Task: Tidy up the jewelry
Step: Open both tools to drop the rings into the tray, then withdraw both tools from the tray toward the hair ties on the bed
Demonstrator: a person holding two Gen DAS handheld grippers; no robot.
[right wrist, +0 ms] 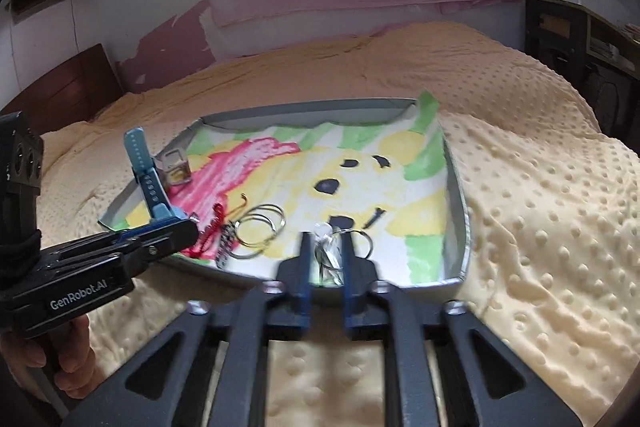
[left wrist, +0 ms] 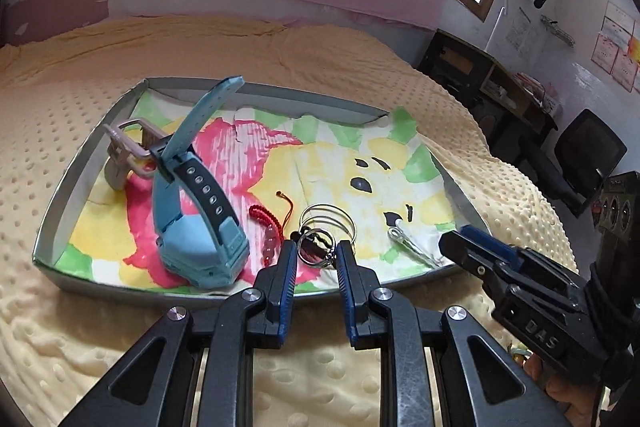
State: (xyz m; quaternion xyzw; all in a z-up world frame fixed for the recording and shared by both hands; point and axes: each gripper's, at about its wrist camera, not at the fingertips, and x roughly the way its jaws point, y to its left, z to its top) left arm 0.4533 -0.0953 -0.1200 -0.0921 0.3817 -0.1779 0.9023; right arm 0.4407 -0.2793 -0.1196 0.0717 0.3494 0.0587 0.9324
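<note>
A grey tray (left wrist: 72, 183) lined with a colourful cloth lies on the bed and holds the jewelry. In it are a blue watch (left wrist: 200, 227), a pinkish clasp piece (left wrist: 128, 155), a red beaded string (left wrist: 268, 227), wire bangles (left wrist: 328, 223) and a clear pin (left wrist: 412, 247). My left gripper (left wrist: 317, 251) is open, its fingertips either side of a key ring (left wrist: 314, 249) at the tray's near edge. My right gripper (right wrist: 327, 247) is open around a clear piece with a ring (right wrist: 326, 251). The tray (right wrist: 460, 227), bangles (right wrist: 260, 227) and watch (right wrist: 148, 183) show in the right wrist view too.
The tray sits on a cream dotted blanket (left wrist: 320, 367) over a bed. A pink sheet hangs on the wall behind. Dark furniture and a chair (left wrist: 588, 155) stand to the right of the bed.
</note>
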